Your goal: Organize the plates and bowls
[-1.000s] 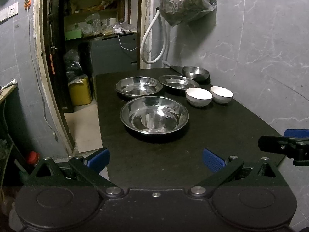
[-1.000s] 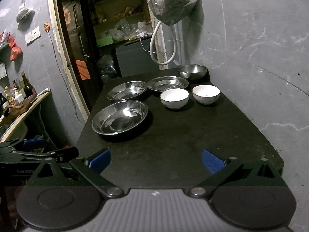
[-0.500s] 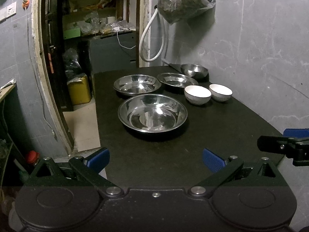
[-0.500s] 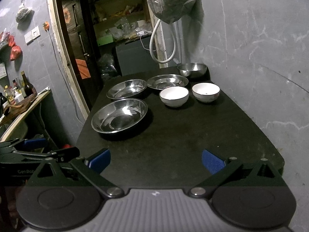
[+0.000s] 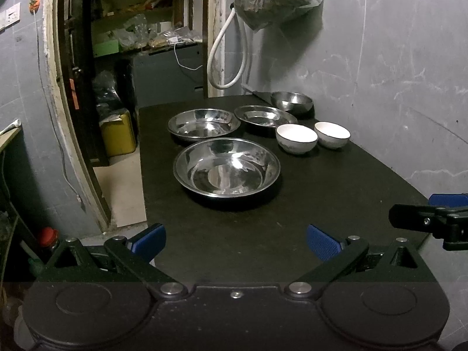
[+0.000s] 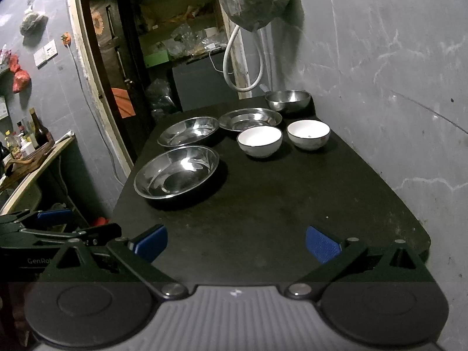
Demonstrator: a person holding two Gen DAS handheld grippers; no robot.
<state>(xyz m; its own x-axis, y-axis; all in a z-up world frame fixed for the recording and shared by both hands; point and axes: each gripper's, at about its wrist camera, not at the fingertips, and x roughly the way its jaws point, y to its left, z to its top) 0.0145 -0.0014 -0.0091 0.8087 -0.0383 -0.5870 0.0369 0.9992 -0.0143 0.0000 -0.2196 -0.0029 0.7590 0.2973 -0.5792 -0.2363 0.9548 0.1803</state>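
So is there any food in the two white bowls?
No food shows. The nearer white bowl looks empty and plain white inside. The farther white bowl holds only one tiny dark speck; what it is cannot be told.

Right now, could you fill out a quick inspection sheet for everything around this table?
Surface: black table, dusty.
Job's things: three steel plates, nearest one; steel bowl at the back; two white bowls, all apart, unstacked.
Clutter: nothing seen on the table.
Grippers: left gripper and right gripper both open, empty, at the near edge.
Cables: white hose looped on the wall.
Surroundings: hanging plastic bag; open doorway to cluttered shelves.
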